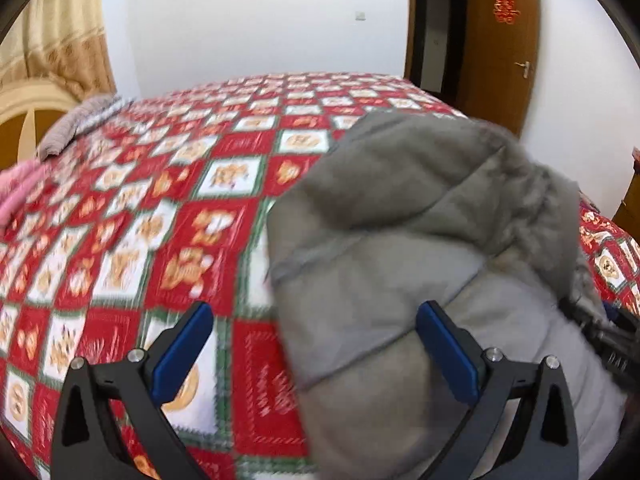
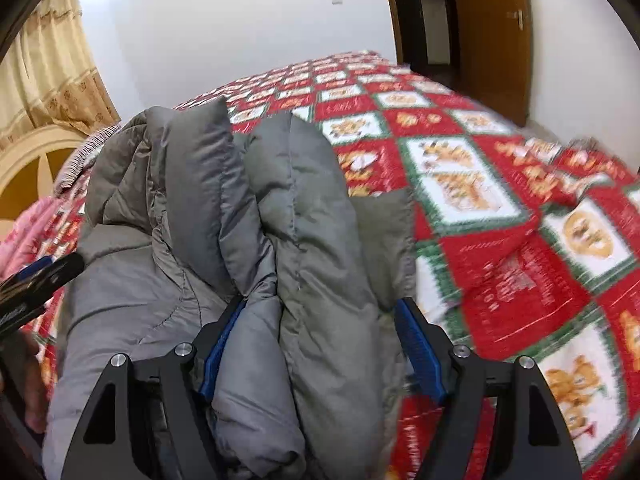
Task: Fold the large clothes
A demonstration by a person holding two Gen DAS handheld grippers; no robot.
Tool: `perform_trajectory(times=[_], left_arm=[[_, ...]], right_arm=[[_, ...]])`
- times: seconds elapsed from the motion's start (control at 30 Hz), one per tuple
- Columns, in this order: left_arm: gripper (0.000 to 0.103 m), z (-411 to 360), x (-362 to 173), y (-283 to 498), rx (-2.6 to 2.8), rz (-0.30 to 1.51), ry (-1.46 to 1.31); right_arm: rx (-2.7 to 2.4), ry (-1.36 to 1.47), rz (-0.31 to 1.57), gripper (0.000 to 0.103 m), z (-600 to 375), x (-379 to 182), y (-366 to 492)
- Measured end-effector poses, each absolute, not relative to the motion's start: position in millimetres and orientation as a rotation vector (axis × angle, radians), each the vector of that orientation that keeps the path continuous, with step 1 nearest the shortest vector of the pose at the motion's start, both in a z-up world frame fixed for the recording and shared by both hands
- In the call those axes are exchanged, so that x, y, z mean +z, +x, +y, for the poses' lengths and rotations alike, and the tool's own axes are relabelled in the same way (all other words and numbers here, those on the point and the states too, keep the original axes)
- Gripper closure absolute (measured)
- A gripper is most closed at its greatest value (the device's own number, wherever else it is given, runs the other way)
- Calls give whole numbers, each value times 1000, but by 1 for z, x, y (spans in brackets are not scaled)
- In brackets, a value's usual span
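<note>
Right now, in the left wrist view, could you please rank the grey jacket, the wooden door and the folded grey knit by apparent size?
1. grey jacket, though nearest the camera
2. wooden door
3. folded grey knit

Both the left gripper [image 1: 314, 350] and the right gripper [image 2: 320, 344] are matte black, with triangular cut-outs in the arms, round silver screw heads at the pivots, and ribbed blue pads on the jaws
</note>
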State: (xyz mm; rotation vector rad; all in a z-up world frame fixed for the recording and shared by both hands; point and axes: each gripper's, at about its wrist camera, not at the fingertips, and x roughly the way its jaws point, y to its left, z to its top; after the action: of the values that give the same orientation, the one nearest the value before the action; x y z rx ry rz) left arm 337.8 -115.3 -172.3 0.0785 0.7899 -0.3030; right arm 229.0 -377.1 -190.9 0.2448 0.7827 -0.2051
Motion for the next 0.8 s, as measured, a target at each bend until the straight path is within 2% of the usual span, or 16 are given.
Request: perform_trajectory(times=[0.07,0.17,0.23,0.33,0.4,0.5,0.57,0.6,0.67,0.7,0.77,0.8], left_arm=[[0,-111,-182,342,-345,837,36],[0,-112,-192,349,-410,879,-38],[0,-116,-196,352,-445,899,-52],[0,-129,-197,351,-475,890,-26],[0,-136,-196,349,-484,883,1],[3,-142,-194,347,-503,877,30],[12,-147,-192,343,-515,870,48],[15,-151,-190,340,-518,859,70],[31,-153,-187,331,-537,844,93],[37,-156,-185,327,-544,829,118],[61,-160,-180,318,-549,803,165],[66,-162,-177,314,-543,788,189]], right_arm=[[-233,187,779,18,-374,-189,229],[-203,308,792,13,-393,-195,228],[-156,434,811,12,-411,-206,226],[-142,381,816,12,-408,-205,227],[-140,379,812,14,-407,-206,227],[-105,384,787,29,-403,-206,226],[-61,406,784,47,-400,-208,226],[-49,429,785,49,-399,-209,227],[-47,450,784,52,-398,-211,229],[-40,465,781,54,-399,-212,230],[2,501,766,72,-400,-212,230],[10,510,756,74,-398,-211,229]])
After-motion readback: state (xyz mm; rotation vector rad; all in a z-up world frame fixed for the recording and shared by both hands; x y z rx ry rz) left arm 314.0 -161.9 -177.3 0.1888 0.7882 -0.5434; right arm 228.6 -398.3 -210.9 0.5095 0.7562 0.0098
